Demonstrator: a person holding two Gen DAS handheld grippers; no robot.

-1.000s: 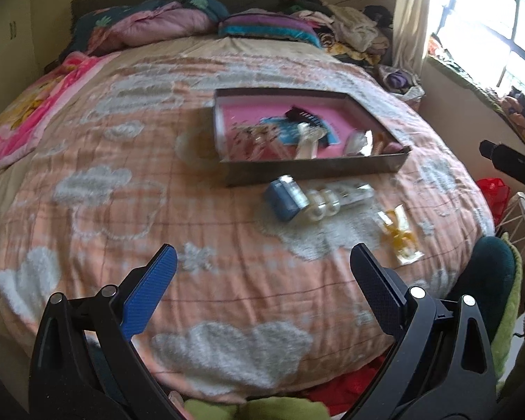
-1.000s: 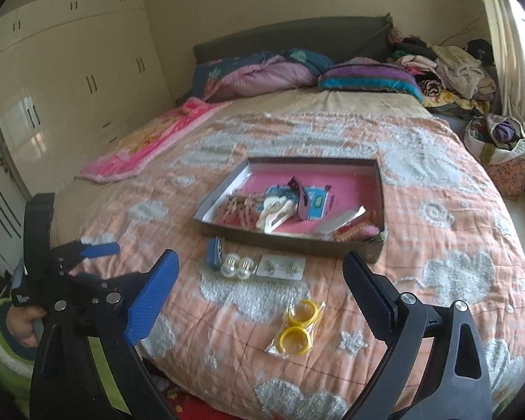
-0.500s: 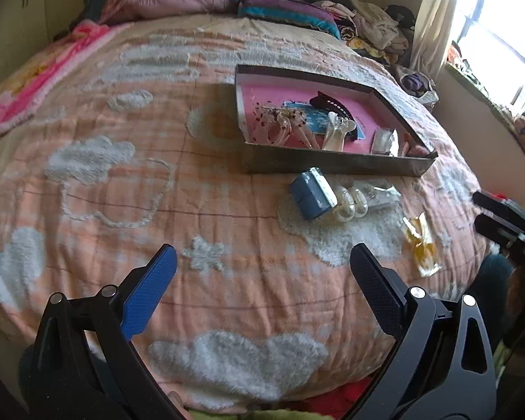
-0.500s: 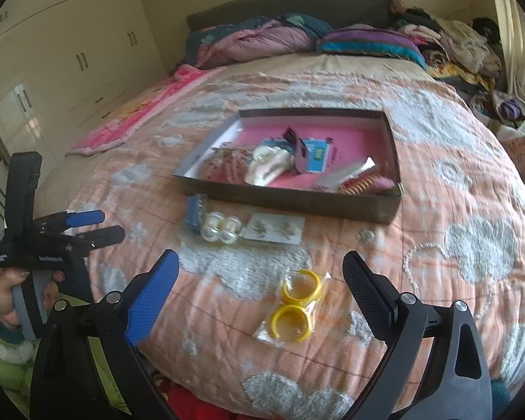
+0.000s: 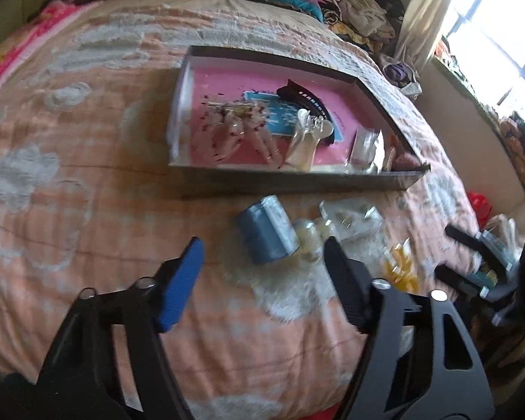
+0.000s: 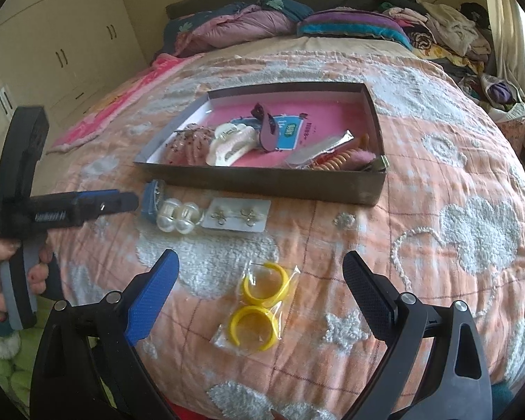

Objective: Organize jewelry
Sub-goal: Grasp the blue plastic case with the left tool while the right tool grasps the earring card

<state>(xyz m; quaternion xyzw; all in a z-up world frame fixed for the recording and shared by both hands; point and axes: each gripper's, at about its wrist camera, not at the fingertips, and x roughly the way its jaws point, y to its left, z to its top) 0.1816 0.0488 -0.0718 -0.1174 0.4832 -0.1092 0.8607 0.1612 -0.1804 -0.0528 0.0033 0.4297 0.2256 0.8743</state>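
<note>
A dark tray [image 6: 262,182] with a pink floor holds hair clips and packets on the peach bedspread. In front of it lie a small blue box [image 5: 266,231], two pearl earrings [image 6: 176,215] and a card of earrings [image 6: 238,215]. My left gripper [image 5: 262,262] is closing its jaws just short of the blue box, and the pads are not touching it. In the right wrist view, the left gripper [image 6: 131,201] points at the blue box [image 6: 150,199]. My right gripper [image 6: 262,280] stands open above a clear bag of yellow hoop earrings [image 6: 259,301].
Pillows [image 6: 262,21] and a heap of clothes [image 6: 448,35] line the far end of the bed. A pink blanket [image 6: 98,119] lies at the left, with white wardrobes [image 6: 52,45] beyond. A window [image 5: 497,35] is at the right. A hand [image 6: 3,280] holds the left gripper's handle.
Both grippers have come down closer to the bedspread. The left one has moved toward the blue box and its jaws have narrowed. The right one now hangs over the yellow hoops.
</note>
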